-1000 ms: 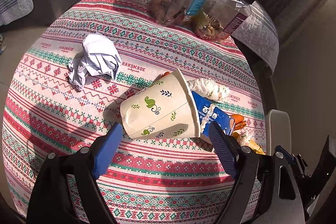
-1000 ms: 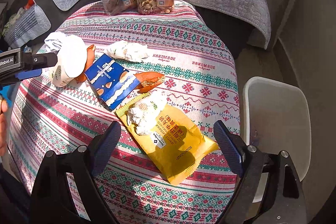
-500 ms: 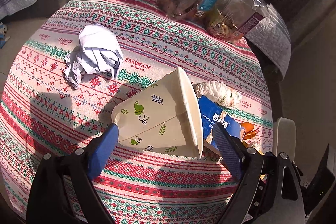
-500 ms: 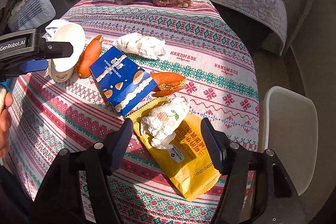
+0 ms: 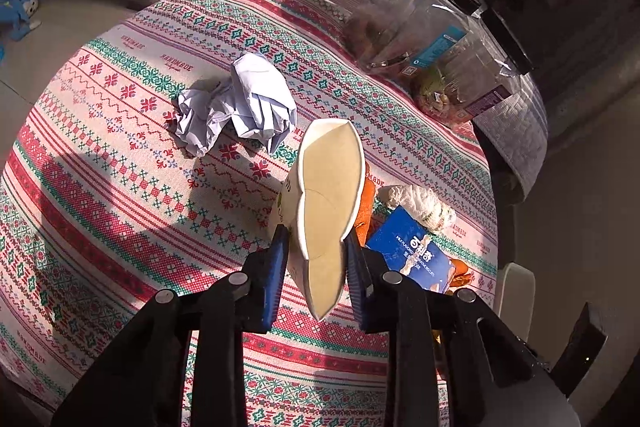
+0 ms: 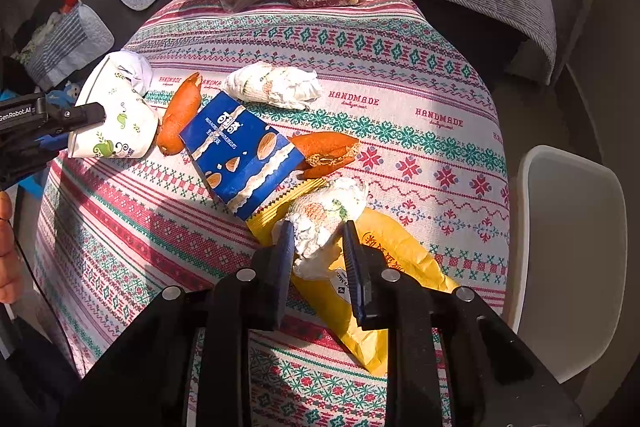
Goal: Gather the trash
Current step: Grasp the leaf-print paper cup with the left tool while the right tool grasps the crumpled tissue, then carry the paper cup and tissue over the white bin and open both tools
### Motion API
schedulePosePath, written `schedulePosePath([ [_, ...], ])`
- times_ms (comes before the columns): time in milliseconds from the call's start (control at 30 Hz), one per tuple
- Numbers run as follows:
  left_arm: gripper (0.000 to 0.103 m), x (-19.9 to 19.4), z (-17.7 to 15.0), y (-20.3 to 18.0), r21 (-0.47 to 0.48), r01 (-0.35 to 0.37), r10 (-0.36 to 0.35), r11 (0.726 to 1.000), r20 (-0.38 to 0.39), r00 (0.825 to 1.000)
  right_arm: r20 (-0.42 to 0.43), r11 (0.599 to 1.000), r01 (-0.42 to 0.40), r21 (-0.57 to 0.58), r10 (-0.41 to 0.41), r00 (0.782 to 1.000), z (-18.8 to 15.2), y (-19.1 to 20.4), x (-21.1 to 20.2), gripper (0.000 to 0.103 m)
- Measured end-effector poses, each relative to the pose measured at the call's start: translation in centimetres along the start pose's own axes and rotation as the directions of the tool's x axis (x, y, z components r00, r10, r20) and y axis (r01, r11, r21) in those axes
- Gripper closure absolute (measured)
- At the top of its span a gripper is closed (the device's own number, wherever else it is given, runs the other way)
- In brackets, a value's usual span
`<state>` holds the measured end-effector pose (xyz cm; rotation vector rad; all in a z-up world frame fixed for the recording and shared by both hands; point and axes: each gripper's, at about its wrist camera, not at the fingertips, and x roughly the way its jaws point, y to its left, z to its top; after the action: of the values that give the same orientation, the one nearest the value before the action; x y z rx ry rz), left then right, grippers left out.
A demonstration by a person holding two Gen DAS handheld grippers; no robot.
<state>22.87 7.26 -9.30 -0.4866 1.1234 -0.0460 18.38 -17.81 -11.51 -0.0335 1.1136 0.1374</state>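
Presently, left gripper (image 5: 314,249) clamped on squashed paper cup (image 5: 326,203), right gripper (image 6: 317,247) pinching tissue wad (image 6: 326,217) atop yellow packet (image 6: 384,259), both flanking blue biscuit box (image 6: 240,155), orange peel (image 6: 180,115), seemingly, beside box.

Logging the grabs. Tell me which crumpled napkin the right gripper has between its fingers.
The napkin lying on the yellow packet, pinched by the right gripper. The other napkin lies untouched beyond the blue box.
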Motion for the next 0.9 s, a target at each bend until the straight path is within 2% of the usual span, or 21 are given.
schedulePosePath([
  [233, 0.077, -1.9, -0.5, -1.0, 0.017, 0.047, -0.048, 0.999, 0.030, 0.998, 0.047, 0.998, -0.048, 0.044, 0.046, 0.998, 0.2, -0.7, -1.7, 0.080],
  [500, 0.077, -2.7, -1.6, -3.7, 0.053, 0.126, -0.128, 0.991, 0.026, 0.991, 0.077, 0.993, -0.075, 0.090, 0.068, 0.995, 0.1, -2.0, -3.0, 0.080],
  [900, 0.077, -1.7, -4.5, -9.1, 0.146, 0.218, -0.215, 0.965, -0.036, 0.976, 0.118, 0.981, -0.094, 0.168, 0.074, 0.990, -0.5, -5.4, -5.6, 0.080],
])
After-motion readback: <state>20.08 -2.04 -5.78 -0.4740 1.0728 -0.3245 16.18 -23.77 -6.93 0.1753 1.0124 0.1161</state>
